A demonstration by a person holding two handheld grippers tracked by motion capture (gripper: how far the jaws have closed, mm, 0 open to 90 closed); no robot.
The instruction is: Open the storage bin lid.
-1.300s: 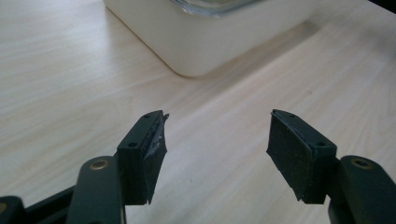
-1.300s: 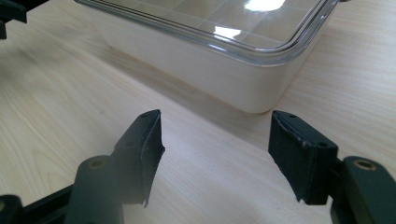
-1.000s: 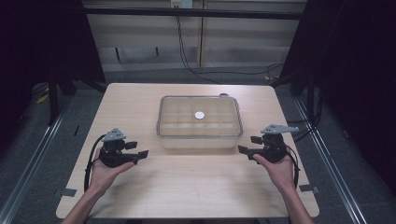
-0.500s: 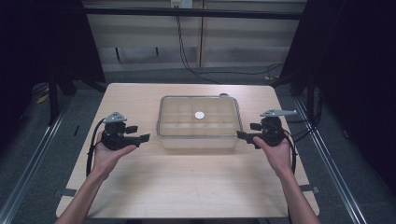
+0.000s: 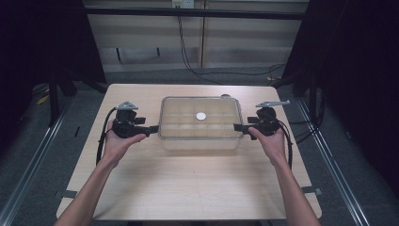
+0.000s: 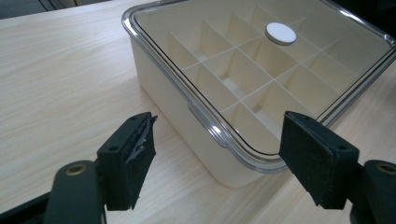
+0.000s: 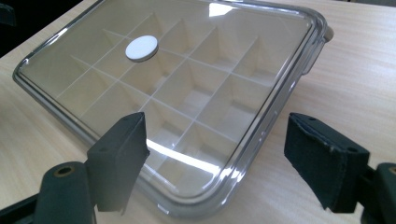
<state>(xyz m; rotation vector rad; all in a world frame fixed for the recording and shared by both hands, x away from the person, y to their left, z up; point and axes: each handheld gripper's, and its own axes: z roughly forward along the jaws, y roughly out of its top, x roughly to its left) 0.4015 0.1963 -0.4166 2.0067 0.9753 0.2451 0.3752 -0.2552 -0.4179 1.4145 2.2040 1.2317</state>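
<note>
- Right now the box [image 5: 201,123] sits at the centre of the high view, on the desk [image 5: 188,188], with its clear lid [image 6: 261,70] on and a white disc [image 5: 201,116] at the lid's middle.
- Its long axis runs left to right across the frame, so each short end faces one hand.
- The left hand-held gripper [image 5: 151,128] lies at the box's left end, jaws pointing right at it; the tips look just short of the wall, and touch cannot be told from above.
- The right hand-held gripper [image 5: 238,127] mirrors it at the right end, jaws pointing left, equally near.
- In the left gripper view the left hand-held gripper [image 6: 224,154] has its jaws wide apart, having just been opening, with the lid's rim and a box corner in the gap but not pinched.
- In the right gripper view the right hand-held gripper [image 7: 219,158] is likewise spread, also just opening, straddling a lid corner without pressing it.
- Judging by this, the next move turns on both jaws closing level with the lid rim.
</note>
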